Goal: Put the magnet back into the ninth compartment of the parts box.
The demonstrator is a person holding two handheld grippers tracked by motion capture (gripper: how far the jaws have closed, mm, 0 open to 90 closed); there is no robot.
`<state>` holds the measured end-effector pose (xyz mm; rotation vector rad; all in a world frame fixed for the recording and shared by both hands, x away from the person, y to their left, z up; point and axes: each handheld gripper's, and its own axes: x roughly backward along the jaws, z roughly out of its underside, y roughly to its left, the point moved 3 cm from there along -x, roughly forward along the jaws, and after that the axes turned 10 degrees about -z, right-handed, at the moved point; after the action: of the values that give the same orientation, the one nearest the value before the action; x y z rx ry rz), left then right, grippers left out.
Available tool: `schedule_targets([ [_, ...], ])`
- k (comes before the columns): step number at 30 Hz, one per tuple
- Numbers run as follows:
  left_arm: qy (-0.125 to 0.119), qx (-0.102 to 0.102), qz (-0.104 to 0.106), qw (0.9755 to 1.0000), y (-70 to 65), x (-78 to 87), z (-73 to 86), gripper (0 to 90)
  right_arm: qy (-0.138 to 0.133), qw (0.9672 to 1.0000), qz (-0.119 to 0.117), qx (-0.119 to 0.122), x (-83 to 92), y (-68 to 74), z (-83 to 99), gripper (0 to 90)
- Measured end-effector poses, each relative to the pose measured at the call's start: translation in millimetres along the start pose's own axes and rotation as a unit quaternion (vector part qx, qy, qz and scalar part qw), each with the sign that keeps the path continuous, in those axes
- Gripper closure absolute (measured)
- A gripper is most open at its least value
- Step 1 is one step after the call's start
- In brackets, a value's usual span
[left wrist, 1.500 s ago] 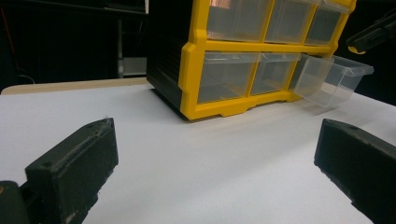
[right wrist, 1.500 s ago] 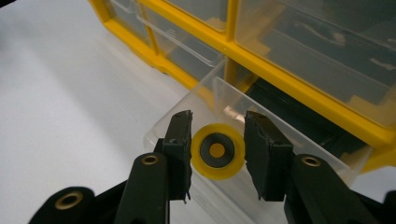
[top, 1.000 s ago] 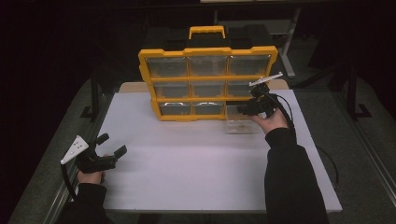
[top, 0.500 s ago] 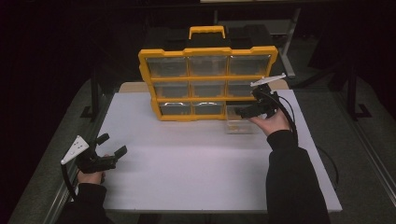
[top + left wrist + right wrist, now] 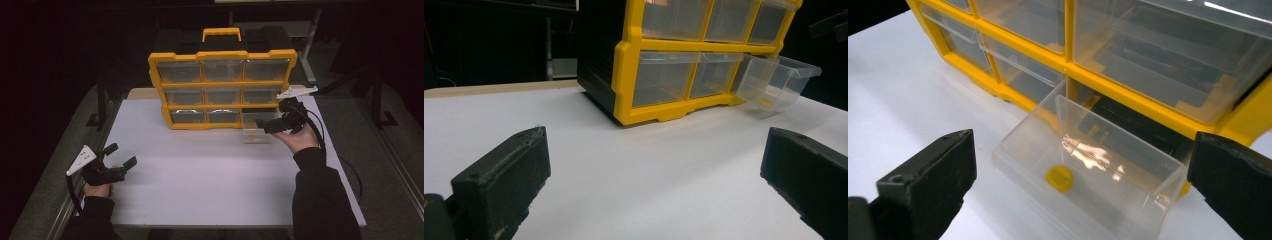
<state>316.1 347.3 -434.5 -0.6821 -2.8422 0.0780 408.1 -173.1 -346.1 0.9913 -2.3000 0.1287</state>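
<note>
A yellow organizer point(image 5: 220, 90) with clear drawers stands upright at the back of the white table point(image 5: 200, 180). Its bottom right drawer point(image 5: 257, 132) is pulled out and rests tilted on the table, with a small yellow piece point(image 5: 1059, 177) inside. My right gripper point(image 5: 272, 119) hovers just right of that drawer; its jaws have just been opening and now stand wide, touching nothing. In the right gripper view the drawer point(image 5: 1088, 175) lies ahead between and below the jaws. My left gripper point(image 5: 122, 154) rests open at the table's near left, facing the organizer point(image 5: 674, 75) and the drawer point(image 5: 774, 82).
A wooden board point(image 5: 140, 92) shows under the table's back edge. Dark frames and a metal rail point(image 5: 395, 160) flank the table. The right gripper's cable point(image 5: 320, 135) loops beside the wrist. White tabletop stretches between the two hands.
The right gripper has opened, let go of the pulled-out drawer and drawn back slightly right and toward the person. The drawer and the left hand stayed put.
</note>
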Motion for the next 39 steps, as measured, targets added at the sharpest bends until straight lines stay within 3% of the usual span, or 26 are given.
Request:
schedule_targets([
  [31, 0.001, -0.003, -0.002, 1.0000, -0.4, 0.6, -0.3, 0.0, -0.061, 0.9980, 0.002, 0.018, 30.6, 14.3, 36.3, 0.0],
  [39, 0.002, -0.004, -0.002, 1.0000, -1.3, 0.0, 0.1, 0.0, -0.067, 0.9977, 0.003, 0.004, 33.3, 10.2, 54.0, 0.0],
])
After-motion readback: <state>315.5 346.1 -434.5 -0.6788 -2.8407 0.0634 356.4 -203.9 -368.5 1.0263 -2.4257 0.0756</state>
